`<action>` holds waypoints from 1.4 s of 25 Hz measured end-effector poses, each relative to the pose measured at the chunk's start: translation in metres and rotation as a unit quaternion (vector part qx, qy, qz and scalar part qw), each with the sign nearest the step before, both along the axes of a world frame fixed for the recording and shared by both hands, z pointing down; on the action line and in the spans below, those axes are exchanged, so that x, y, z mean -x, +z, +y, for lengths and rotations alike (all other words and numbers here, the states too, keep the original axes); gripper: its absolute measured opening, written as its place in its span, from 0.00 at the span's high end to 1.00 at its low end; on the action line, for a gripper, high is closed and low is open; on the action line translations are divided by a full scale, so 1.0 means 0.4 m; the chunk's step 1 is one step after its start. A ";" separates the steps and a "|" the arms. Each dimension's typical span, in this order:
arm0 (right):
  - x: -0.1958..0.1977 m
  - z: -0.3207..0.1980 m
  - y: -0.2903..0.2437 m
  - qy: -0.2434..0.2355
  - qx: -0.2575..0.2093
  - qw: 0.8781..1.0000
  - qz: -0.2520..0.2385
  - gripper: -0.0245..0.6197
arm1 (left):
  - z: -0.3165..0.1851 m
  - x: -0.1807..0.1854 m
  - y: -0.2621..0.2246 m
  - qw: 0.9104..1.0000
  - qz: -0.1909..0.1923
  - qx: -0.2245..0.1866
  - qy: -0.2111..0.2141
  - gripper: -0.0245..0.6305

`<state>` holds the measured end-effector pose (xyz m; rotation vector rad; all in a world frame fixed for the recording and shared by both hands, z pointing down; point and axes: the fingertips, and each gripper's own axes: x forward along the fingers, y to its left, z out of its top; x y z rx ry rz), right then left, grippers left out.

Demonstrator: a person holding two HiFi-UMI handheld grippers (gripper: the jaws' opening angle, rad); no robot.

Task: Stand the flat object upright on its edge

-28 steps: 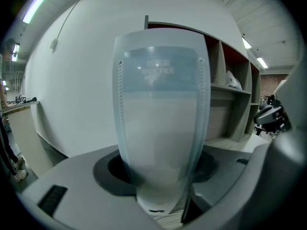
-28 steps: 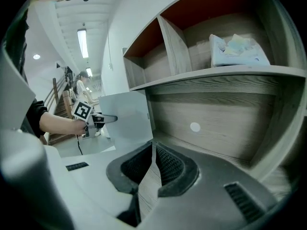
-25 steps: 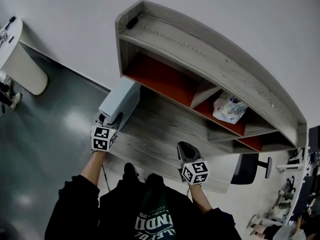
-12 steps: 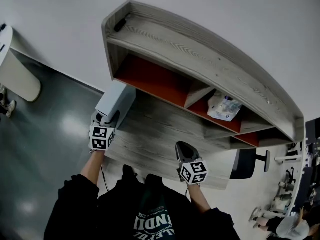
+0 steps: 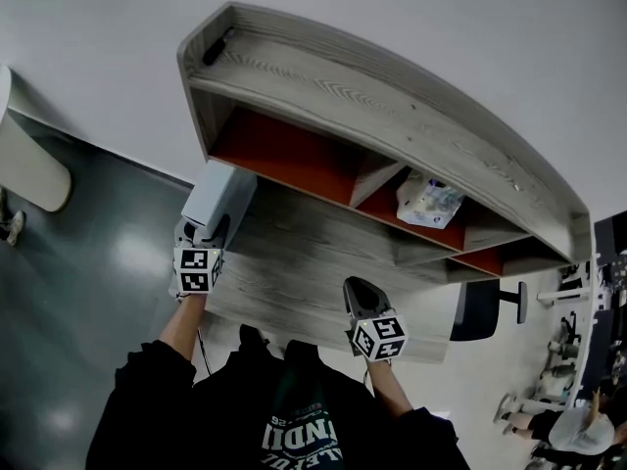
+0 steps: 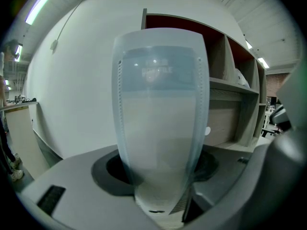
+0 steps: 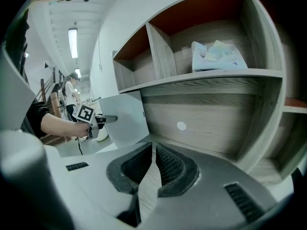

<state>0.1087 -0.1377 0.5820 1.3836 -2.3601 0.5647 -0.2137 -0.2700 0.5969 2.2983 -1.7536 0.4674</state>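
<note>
A flat pale grey-blue box stands upright on its narrow edge at the left end of the wooden desk. My left gripper is shut on its near end. In the left gripper view the box fills the gap, with both pads against its sides around the left gripper. Those jaws have just eased open a little with the box still between them. My right gripper hovers shut and empty over the desk's front. From the right gripper I see the box and the left gripper beyond.
A wooden shelf unit with red-backed compartments rises behind the desk. A plastic packet lies in one compartment. A small dark object sits on the shelf top. A dark chair stands at the desk's right, a white rounded counter at the left.
The head view has drifted, so the shelf sits further left in the picture. My left gripper and the upright box have crept slightly along the desk's left end. The right gripper has stayed put.
</note>
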 end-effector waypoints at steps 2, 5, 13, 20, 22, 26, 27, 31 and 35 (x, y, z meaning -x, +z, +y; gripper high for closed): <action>-0.002 0.004 0.000 0.003 -0.001 1.000 0.001 0.89 | 0.000 -0.002 0.000 1.000 -0.001 -0.003 0.001 0.51; 0.001 0.010 -0.002 0.005 -0.003 1.000 0.000 0.89 | 0.002 -0.007 0.001 1.000 -0.002 -0.001 0.005 0.48; 0.021 0.024 -0.021 0.000 -0.013 1.000 -0.005 0.89 | 0.035 -0.010 -0.007 1.000 0.003 0.012 0.027 0.47; 0.077 0.037 -0.025 -0.026 -0.029 0.999 0.030 0.89 | 0.098 0.010 -0.007 0.999 0.005 0.022 0.034 0.47; 0.095 0.038 -0.033 -0.028 -0.032 0.999 0.023 0.89 | 0.123 0.012 -0.010 0.999 0.003 0.023 0.038 0.47; 0.129 0.039 -0.053 -0.030 -0.041 0.999 0.014 0.89 | 0.174 0.024 -0.011 0.999 -0.001 0.029 0.045 0.52; 0.138 0.040 -0.058 -0.031 -0.044 0.998 0.013 0.89 | 0.187 0.027 -0.011 0.998 -0.001 0.030 0.046 0.54; 0.167 0.048 -0.071 -0.035 -0.052 0.998 0.007 0.89 | 0.241 0.028 -0.041 0.998 0.013 0.018 0.054 0.75; 0.189 0.053 -0.087 -0.031 -0.066 0.997 0.004 0.90 | 0.283 -0.006 -0.088 0.996 0.030 0.004 0.079 0.92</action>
